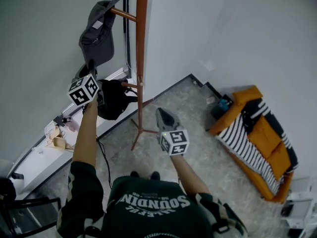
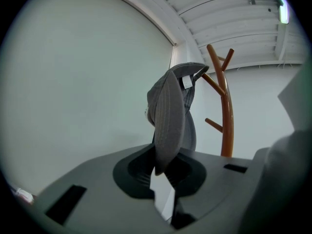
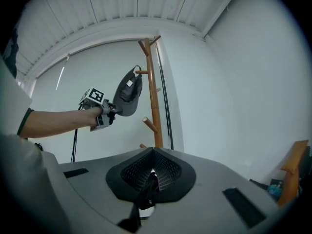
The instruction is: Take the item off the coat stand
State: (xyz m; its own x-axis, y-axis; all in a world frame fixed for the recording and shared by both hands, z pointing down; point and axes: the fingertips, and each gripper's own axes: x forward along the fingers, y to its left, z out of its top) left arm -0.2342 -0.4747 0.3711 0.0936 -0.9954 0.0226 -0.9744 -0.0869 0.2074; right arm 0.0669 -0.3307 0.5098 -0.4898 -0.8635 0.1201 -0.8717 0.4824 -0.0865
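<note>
The grey cap [image 1: 97,33] hangs in the upper left of the head view, its back end at the upper peg [image 1: 124,15] of the brown coat stand [image 1: 141,58]. Your left gripper [image 1: 90,67] reaches up to its lower edge from below. In the left gripper view the cap [image 2: 170,116] fills the middle of the frame with the brim pointing down. There your left gripper [image 2: 163,177] has its jaws pinched narrow on the brim's edge, and the coat stand [image 2: 225,116] rises just right of the cap. Back in the head view, a black bag [image 1: 113,100] hangs from a lower peg [image 1: 130,85], just right of your left gripper. Past the pole, your right gripper [image 1: 163,114] hovers near the centre of the frame over the speckled floor [image 1: 193,108], well apart from the cap. In the right gripper view, your right gripper [image 3: 148,179] has its jaws pressed together with nothing between them. The cap [image 3: 127,91] and your left gripper [image 3: 111,112] show left of the stand [image 3: 152,101]. At the far right of the head view an orange sofa [image 1: 271,133] carries a striped blanket [image 1: 242,138].
</note>
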